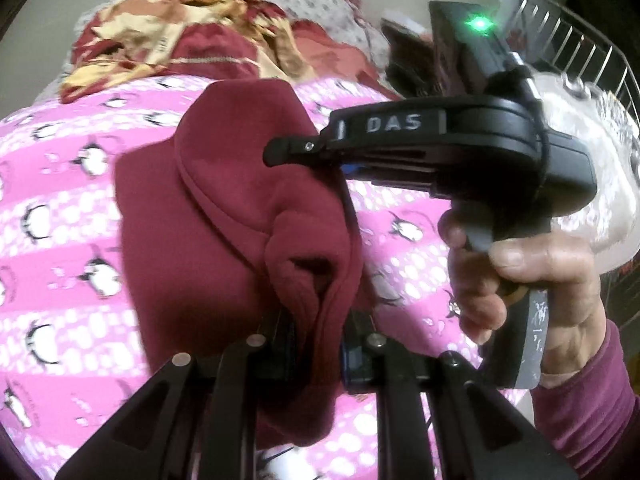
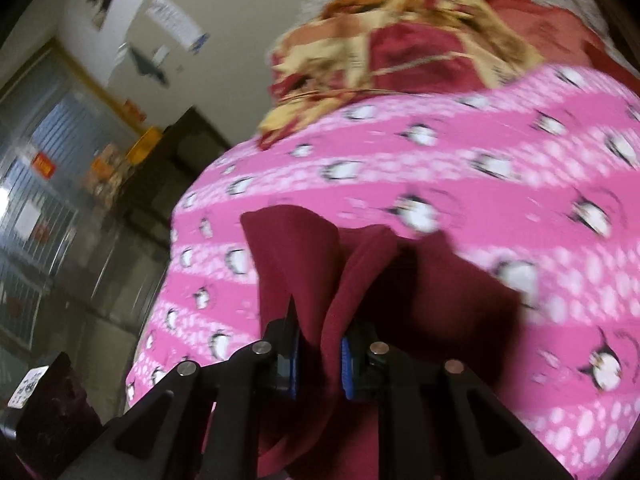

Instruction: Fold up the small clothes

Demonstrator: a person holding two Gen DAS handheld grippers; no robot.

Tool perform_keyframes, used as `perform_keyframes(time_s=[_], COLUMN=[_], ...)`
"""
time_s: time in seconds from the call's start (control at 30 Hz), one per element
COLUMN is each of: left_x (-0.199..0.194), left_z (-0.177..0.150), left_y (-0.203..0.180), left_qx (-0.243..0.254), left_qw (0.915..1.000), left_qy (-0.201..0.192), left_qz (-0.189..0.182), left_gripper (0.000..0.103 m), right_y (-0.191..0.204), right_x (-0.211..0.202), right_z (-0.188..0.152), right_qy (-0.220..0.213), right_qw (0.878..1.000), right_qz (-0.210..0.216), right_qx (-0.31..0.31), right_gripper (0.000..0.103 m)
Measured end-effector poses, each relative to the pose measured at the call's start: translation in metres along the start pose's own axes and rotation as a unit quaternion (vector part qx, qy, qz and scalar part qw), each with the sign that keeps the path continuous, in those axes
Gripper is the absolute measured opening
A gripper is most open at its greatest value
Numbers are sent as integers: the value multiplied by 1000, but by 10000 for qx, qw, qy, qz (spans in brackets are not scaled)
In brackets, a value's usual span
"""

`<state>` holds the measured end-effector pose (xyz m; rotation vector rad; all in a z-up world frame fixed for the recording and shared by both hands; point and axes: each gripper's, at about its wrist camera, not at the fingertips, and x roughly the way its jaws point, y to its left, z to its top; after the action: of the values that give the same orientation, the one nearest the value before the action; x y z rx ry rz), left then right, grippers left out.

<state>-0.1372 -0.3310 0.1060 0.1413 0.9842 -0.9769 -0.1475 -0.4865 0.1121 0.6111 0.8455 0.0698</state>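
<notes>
Pinching the maroon garment (image 1: 224,216) in both grippers, lifted off the pink penguin blanket (image 1: 60,208) covering the bed. Left gripper (image 1: 316,340) clamping a bunched fold at 6 o'clock in its own view, cloth rolling up btwn the pads. Right gripper (image 2: 318,356) likewise squeezing a thick doubled edge at 6 o'clock in the right view; in the left view, coming in from 3 o'clock w/ the tip (image 1: 280,152) biting the cloth's right edge, right hand (image 1: 532,280) wrapping the handle.

Risks from here:
- Gripping bunched layers rather than one clean edge, so probably folding crooked or trapping a wrinkle inside.
- Holding both grips close together near one side; rest of garment hanging slack toward 9 o'clock, likely dragging or flopping unevenly when laid down.
- Thick fleece-like fabric possibly slipping out if either pinch loosens mid-swing.
- Heavy blur in the right view suggesting fast motion; overshooting the landing spot a fair worry.
- Patterned red-yellow cloth pile (image 1: 168,36) lying at 12 o'clock, apart from the garment; swinging too far fwd risking a tangle.
- Wire rack (image 1: 580,52) at 2 o'clock sitting close behind the right gripper body; snagging possible on pull-back.
</notes>
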Motion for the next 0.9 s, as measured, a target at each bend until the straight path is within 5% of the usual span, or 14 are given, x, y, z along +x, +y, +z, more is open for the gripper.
perform_keyframes(time_s=[0.13,0.17,0.3,0.43,0.6,0.73,0.83,0.9], left_x=[31,32,-1,-34,-15,7,23,28], left_z=[2,1,-5,-10,-18,-32,-39,-41], left_y=[-10,-9,0,20,58,62,59,58], left_qx=[-10,-89,-149,55,-248,-407,-360,-397], left_qw=[9994,9989,9990,9988,9917,9896,9887,9897], left_qy=[336,447,331,-70,205,471,582,622], left_qz=[-57,-124,-273,481,1248,1295,1337,1224], left_gripper=[20,29,54,66,66,66,66,66], right_y=[-43,-52,-66,-50,-4,28,8,-19], right_x=[16,23,9,-20,-12,25,41,44], right_z=[-9,-11,-15,-11,-6,-10,-8,-7], right_qy=[147,209,63,-423,-362,82,52,8], right_qw=[9986,9978,9962,9960,9981,9955,9842,9836], right_qz=[-263,-210,-160,-509,-461,-462,-1556,-1738], right_qx=[440,596,852,597,-165,-826,-842,-486], right_gripper=[17,17,40,68,68,62,54,55])
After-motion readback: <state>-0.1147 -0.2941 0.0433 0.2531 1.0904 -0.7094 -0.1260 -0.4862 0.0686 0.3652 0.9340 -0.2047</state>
